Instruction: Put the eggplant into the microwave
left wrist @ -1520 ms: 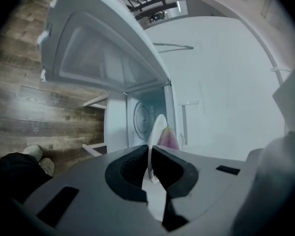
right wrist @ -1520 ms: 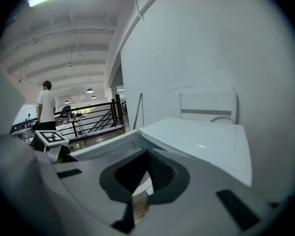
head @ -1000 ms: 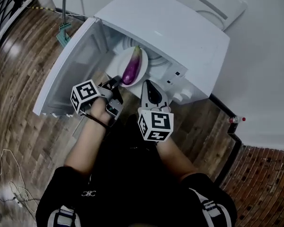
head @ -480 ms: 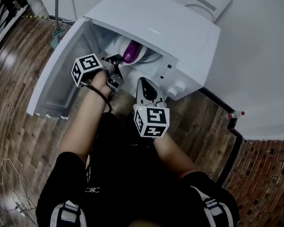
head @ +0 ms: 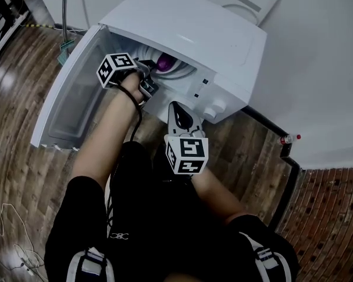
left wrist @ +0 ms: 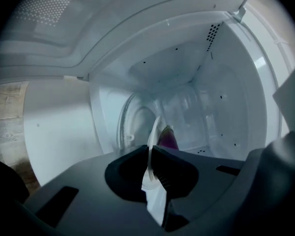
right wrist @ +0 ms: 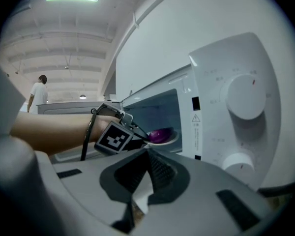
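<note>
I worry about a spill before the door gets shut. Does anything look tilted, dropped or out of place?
Nothing stands out. The left gripper grips the white plate by its rim, roughly level inside the open microwave, and the eggplant lies on it.

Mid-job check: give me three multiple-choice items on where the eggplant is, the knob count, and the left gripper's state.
1. The eggplant lies: A on the floor; B on a plate in the microwave's opening; C atop the microwave.
2. Knobs on its panel: A one; B two; C four.
3. Left gripper: A open, empty; B shut on the eggplant; C shut on the plate's rim.
B: the head view shows it plated inside the opening. B: the right gripper view shows two dials. C: the jaws clamp the white rim.
</note>
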